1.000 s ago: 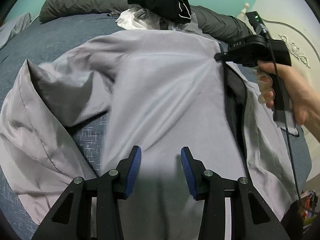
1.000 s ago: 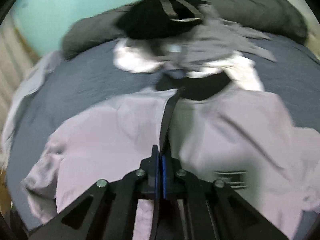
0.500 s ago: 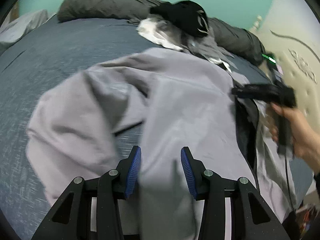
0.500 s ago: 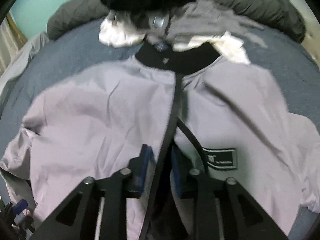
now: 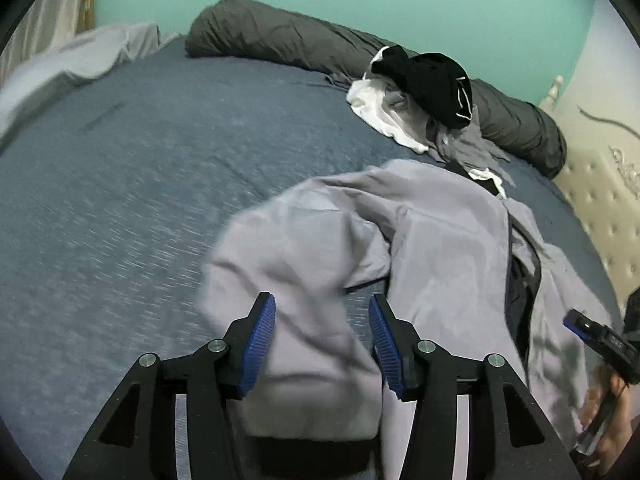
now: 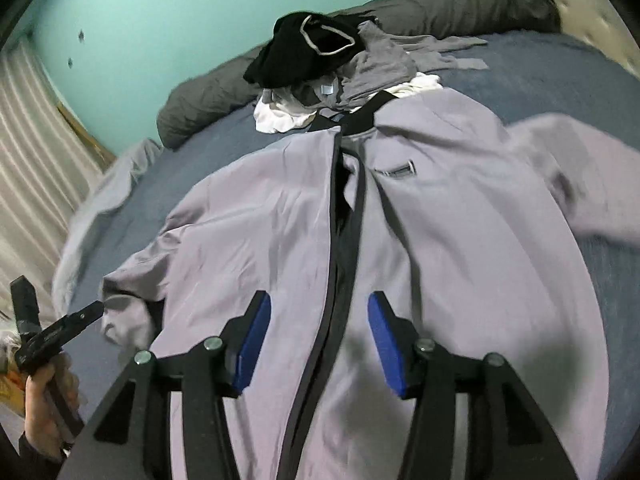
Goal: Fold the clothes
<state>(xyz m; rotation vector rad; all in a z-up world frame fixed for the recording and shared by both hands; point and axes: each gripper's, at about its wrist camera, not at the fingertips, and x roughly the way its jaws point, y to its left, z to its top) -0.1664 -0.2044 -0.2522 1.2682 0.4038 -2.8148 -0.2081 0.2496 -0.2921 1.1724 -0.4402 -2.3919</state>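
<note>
A light grey zip jacket (image 6: pixel 460 240) lies front up on the blue bed, its dark zipper edge (image 6: pixel 340 240) running down the middle. My right gripper (image 6: pixel 320 324) is open just above the lower zipper, holding nothing. My left gripper (image 5: pixel 322 332) is open over the jacket's left sleeve (image 5: pixel 296 256), which lies bunched on the bed; it shows at the lower left in the right wrist view (image 6: pixel 80 316). The jacket body shows in the left wrist view (image 5: pixel 452 248). The right gripper shows at the right edge of the left wrist view (image 5: pixel 600 336).
A pile of black, grey and white clothes (image 6: pixel 320 64) lies beyond the jacket collar. A dark grey rolled duvet (image 5: pixel 280 40) runs along the teal wall. The blue bedspread (image 5: pixel 120 200) stretches left. A padded cream headboard (image 5: pixel 600 200) is at the right.
My right gripper opened and let go of the zipper edge. My left gripper swung left from the jacket body to over the sleeve, staying open.
</note>
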